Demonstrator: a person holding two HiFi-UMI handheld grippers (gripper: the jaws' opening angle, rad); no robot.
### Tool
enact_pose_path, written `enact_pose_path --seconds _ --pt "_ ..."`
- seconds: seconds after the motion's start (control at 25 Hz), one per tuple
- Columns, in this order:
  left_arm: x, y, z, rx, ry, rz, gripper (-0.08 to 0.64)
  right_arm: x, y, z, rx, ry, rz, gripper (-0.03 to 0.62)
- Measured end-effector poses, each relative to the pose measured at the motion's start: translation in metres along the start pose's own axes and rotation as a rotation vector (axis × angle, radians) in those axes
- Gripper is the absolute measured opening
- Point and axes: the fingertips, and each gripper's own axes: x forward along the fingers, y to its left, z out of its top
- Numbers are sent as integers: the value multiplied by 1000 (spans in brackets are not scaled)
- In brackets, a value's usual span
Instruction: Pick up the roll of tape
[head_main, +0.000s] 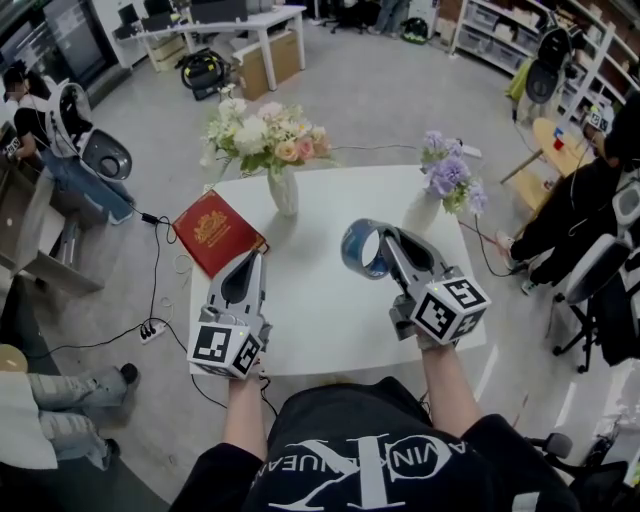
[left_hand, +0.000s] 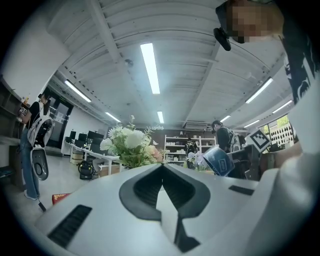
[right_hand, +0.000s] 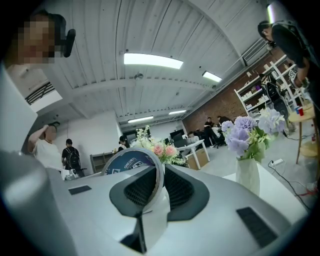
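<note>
The roll of tape (head_main: 362, 250) is a blue ring with a pale rim, held up above the white table (head_main: 330, 335). My right gripper (head_main: 381, 247) is shut on its wall, with the ring standing on edge off the jaw tips. In the right gripper view the tape roll (right_hand: 129, 162) rises between the jaws of the right gripper (right_hand: 160, 174). My left gripper (head_main: 251, 262) hovers over the table's left side with its jaws together and nothing in them. In the left gripper view the left gripper (left_hand: 161, 168) points level, and the tape roll (left_hand: 218, 161) shows off to the right.
A red book (head_main: 213, 232) lies on the table's left corner. A white vase of pink and white flowers (head_main: 282, 188) and a vase of purple flowers (head_main: 428, 208) stand at the back. Cables run on the floor (head_main: 155, 290) at left. A seated person (head_main: 575, 205) is at right.
</note>
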Motion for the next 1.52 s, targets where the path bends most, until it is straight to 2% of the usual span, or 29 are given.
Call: enact_pose_path --seconds 0.48,1.52 --pt "0 0 1 3 -4 -3 2 1 4 4 -4 -24 23 64" --pt "0 -3 -8 -20 17 3 2 -3 -1 -1 4 -10 28 64"
